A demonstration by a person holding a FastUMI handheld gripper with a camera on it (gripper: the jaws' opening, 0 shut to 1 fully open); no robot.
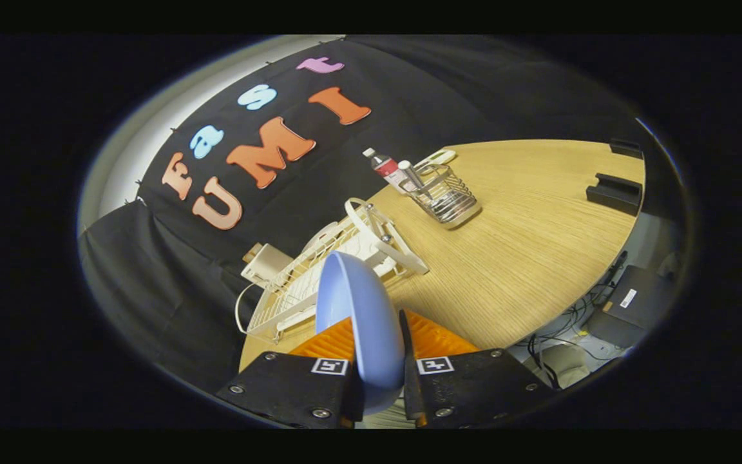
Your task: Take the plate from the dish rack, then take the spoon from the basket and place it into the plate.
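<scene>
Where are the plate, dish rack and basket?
plate (361,309): gripper view, its blue face between the fingers.
dish rack (294,290): gripper view, white wire side.
basket (448,196): gripper view, wire wall.

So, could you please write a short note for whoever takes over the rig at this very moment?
Gripper: shut on the blue plate, which stands on edge between the fingers, in front of the white dish rack.
Wire basket: farther along the wooden table, with the spoon standing in it; a bottle lies beside it.
Done: plate gripped at the rack.
Left: set the plate on the table, fetch the spoon, place it in the plate.
</scene>
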